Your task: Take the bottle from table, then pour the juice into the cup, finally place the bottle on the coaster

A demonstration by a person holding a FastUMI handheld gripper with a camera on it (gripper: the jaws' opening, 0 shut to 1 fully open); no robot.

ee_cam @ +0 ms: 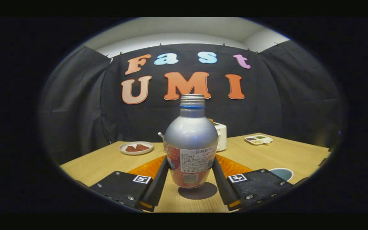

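A silver bottle point(191, 134) with a threaded, capless neck and a red and white label stands upright between my fingers. My gripper point(190, 163) is shut on the bottle's lower body, one finger pressing each side of the label. The bottle's base hangs slightly above the wooden table point(107, 163), with its shadow just beneath. An orange coaster point(235, 166) lies flat on the table directly behind the bottle, showing on both sides of it. A pale blue cup point(282, 173) stands on the table beside my right finger, partly hidden by the gripper body.
A white plate point(136, 148) with brown pieces of food sits far left. A white appliance point(221, 135) stands right behind the bottle. A small white tray point(258, 139) with sauces lies far right. Black cloth walls the table's far edges.
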